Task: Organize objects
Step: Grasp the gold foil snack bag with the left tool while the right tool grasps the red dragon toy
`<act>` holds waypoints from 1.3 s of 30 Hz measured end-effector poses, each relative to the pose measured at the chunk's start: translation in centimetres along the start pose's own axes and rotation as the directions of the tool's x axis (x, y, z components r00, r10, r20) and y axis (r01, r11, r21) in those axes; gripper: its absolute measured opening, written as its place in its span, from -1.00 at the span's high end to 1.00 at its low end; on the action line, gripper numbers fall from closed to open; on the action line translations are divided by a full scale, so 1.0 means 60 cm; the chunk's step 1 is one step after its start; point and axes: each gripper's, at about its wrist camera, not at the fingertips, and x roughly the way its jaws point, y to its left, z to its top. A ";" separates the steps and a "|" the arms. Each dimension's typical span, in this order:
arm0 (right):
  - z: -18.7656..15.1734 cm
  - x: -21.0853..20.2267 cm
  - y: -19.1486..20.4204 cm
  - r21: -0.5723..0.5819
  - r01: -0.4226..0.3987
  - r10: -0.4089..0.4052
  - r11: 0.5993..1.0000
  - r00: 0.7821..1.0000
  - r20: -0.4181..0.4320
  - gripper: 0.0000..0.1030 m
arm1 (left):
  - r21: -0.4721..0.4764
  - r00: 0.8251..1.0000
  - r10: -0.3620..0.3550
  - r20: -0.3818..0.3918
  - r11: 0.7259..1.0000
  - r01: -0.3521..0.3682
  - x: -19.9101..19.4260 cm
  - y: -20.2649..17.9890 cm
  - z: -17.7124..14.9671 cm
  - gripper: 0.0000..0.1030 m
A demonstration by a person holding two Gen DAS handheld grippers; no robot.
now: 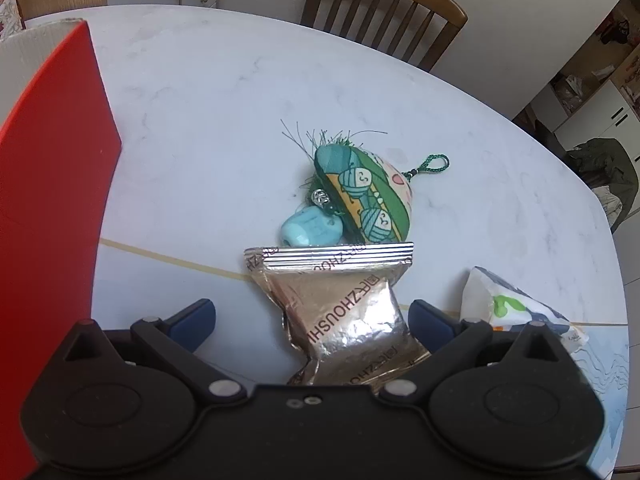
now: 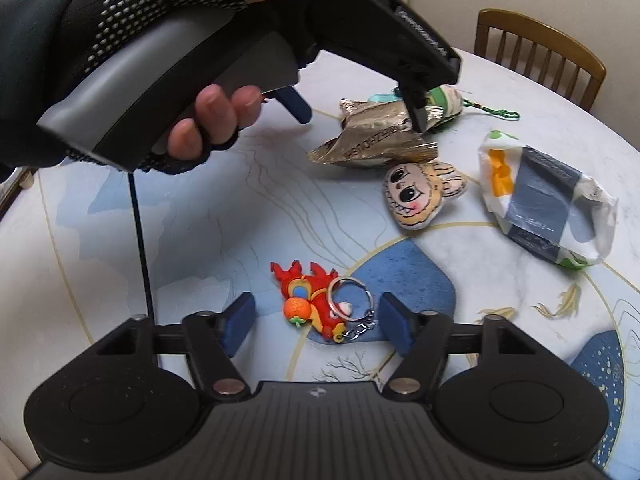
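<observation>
- Right gripper (image 2: 316, 322): jaws apart, pointing down at the tabletop (image 2: 200, 240). Red keychain figure (image 2: 310, 304) with its metal ring (image 2: 352, 298) lies flat between the blue pads (image 2: 240, 322); pads not touching it.
- Left gripper (image 1: 310, 320): jaws apart, straddling the near end of a crumpled silver foil packet (image 1: 344, 316). The right-side pad is right at the packet's edge, the left-side pad is well clear. No clamp visible.
- In the right wrist view the left gripper (image 2: 360, 114) hangs over that same foil packet (image 2: 374, 138), held by a hand (image 2: 160, 60) in a black fingerless glove with white grip dots.
- Just beyond the packet's far sealed edge: a small turquoise piece (image 1: 312, 232), touching a green patterned fabric pouch (image 1: 364, 196) with frayed threads and a green cord loop (image 1: 434, 164).
- Flat cartoon-face charm (image 2: 420, 192) lies just beside the foil packet, on its near side in the right wrist view.
- White wrapped pack with grey and orange print (image 2: 548, 204) sits on the right side of the tabletop, apart from the rest; its corner (image 1: 508, 304) shows beside the left gripper.
- Red box wall (image 1: 52, 180) stands at the left edge of the left wrist view, open top, inside not visible.
- Far side: 1 wooden chair (image 1: 384, 12) at the tabletop edge, cabinets behind.
</observation>
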 end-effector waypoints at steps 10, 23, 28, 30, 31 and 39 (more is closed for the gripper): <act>-0.002 0.006 0.011 -0.053 0.034 -0.032 0.998 0.999 0.022 0.00 | -0.005 0.999 -0.042 0.016 0.999 0.042 0.003 -0.004 -0.007 -0.64; -0.003 -0.004 -0.001 -0.005 0.034 -0.033 0.999 0.999 0.017 0.29 | -0.007 0.997 -0.073 0.029 0.997 0.073 -0.010 -0.004 -0.012 0.05; -0.003 -0.013 -0.015 0.052 0.028 -0.028 0.998 1.000 -0.007 0.29 | 0.003 0.998 -0.066 0.020 0.998 0.066 -0.014 -0.004 -0.014 0.07; -0.003 -0.019 -0.019 0.075 0.026 -0.026 0.997 1.000 -0.007 0.29 | 0.016 0.998 -0.066 0.019 0.998 0.066 -0.021 -0.002 -0.016 0.07; -0.003 -0.022 -0.022 0.087 0.025 -0.024 0.996 1.000 -0.008 0.29 | 0.023 0.997 -0.069 0.022 0.997 0.069 -0.026 -0.002 -0.018 0.07; 0.001 -0.042 -0.030 0.122 0.040 -0.041 0.992 0.999 0.005 0.29 | 0.047 0.994 -0.100 0.044 0.994 0.098 -0.073 0.001 -0.039 0.07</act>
